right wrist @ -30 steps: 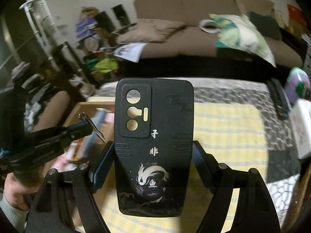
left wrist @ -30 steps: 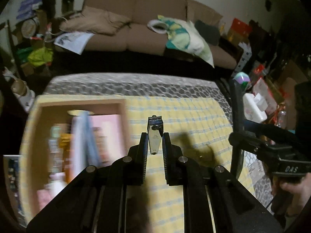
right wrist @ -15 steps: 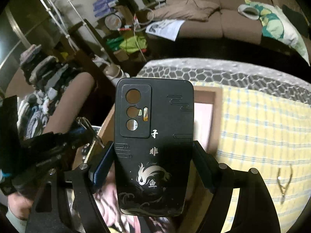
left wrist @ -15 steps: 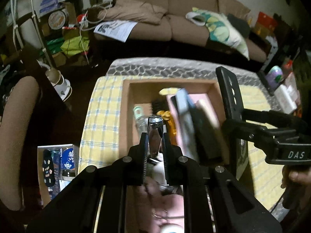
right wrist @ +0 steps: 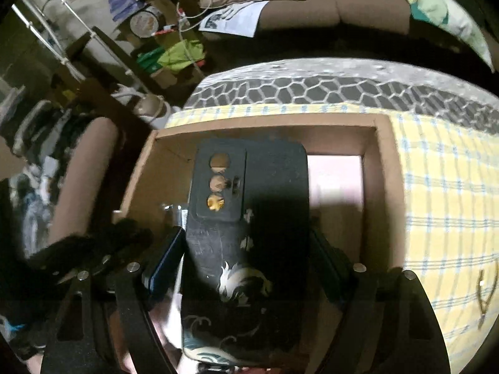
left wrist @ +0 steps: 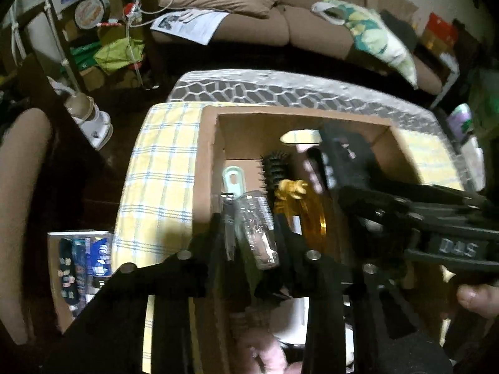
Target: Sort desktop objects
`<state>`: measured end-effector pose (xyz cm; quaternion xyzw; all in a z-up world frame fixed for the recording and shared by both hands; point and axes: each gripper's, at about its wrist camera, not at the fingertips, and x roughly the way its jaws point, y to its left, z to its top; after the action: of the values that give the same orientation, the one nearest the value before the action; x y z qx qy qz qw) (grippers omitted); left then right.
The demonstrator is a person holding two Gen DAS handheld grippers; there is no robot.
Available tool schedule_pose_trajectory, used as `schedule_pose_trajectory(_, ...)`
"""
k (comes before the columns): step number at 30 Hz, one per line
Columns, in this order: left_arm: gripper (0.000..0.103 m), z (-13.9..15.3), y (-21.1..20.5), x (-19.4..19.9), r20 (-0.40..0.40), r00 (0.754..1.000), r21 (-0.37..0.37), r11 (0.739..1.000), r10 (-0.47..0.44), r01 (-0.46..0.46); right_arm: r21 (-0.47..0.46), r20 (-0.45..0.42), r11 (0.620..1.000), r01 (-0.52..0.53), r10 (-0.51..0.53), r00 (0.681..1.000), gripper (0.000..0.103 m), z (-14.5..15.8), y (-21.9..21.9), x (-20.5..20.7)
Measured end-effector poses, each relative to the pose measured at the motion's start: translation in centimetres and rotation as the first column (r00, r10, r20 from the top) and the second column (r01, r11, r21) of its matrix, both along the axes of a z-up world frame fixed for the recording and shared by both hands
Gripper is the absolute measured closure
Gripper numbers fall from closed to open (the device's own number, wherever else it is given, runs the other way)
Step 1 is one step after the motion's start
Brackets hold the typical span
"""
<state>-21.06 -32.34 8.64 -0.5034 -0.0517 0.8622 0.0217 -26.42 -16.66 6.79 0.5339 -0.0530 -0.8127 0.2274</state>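
A cardboard box (left wrist: 205,155) stands on a yellow checked cloth (left wrist: 156,171). My left gripper (left wrist: 248,218) hangs over its left part. Its jaws are opening, and the metal nail clipper (left wrist: 229,230) lies loose against the left finger, no longer pinched. My right gripper (right wrist: 246,243) is over the same box (right wrist: 383,187) with its jaws opening. The black phone case (right wrist: 249,233) with a white fish drawing sits between them, blurred and slid lower. From the left wrist view the case (left wrist: 340,155) shows edge-on at the right.
Inside the box are a black hairbrush (left wrist: 276,168), an amber roll (left wrist: 308,215), a mint green piece (left wrist: 232,180), a clear bottle (left wrist: 259,230) and a pink book (right wrist: 335,180). Small nippers (right wrist: 486,293) lie on the cloth at the right. A sofa stands behind.
Both grippers came from above the cloth to over the box and sank lower. The left jaws spread and freed the nail clipper. The phone case slid down between the right jaws.
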Motion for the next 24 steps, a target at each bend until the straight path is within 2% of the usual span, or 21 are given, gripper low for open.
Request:
schedule_pose_trajectory(2, 0.065, 0.5, 0.0, 0.6, -0.003, 1.000, 0.008, 1.000, -0.003, 0.003, -0.004, -0.009, 1.000, 0.027, -0.027, 1.000, 0.013, 0.4, 0.6, 0.1)
schedule_pose_trajectory(4, 0.048, 1.3, 0.1, 1.5, -0.020, 1.000, 0.025, 1.000, -0.001, 0.002, -0.045, -0.012, 0.998, 0.040, -0.041, 0.999, 0.013, 1.1, 1.6, 0.4)
schedule_pose_trajectory(8, 0.042, 2.9, 0.8, 2.7, -0.035, 0.999, 0.037, 0.999, -0.014, 0.015, -0.058, -0.046, 0.998, 0.033, -0.035, 0.998, 0.008, 3.6, 3.5, 1.7)
schedule_pose_trajectory(16, 0.020, 6.5, 4.3, 6.4, -0.065, 0.997, 0.050, 0.998, -0.046, 0.049, 0.047, -0.131, 0.998, 0.036, -0.030, 0.991, 0.003, 7.4, 10.1, 6.3)
schedule_pose_trajectory(18, 0.010, 7.2, 6.1, 7.3, -0.072, 0.995, 0.060, 0.996, -0.068, 0.072, 0.065, -0.137, 0.996, 0.061, -0.052, 0.989, 0.002, 7.7, 12.9, 7.4)
schedule_pose_trajectory(24, 0.008, 8.7, 13.4, 9.1, -0.076, 0.983, 0.072, 0.982, -0.167, 0.173, 0.072, -0.116, 0.987, 0.140, -0.131, 0.985, 0.002, 7.7, 20.9, 10.2)
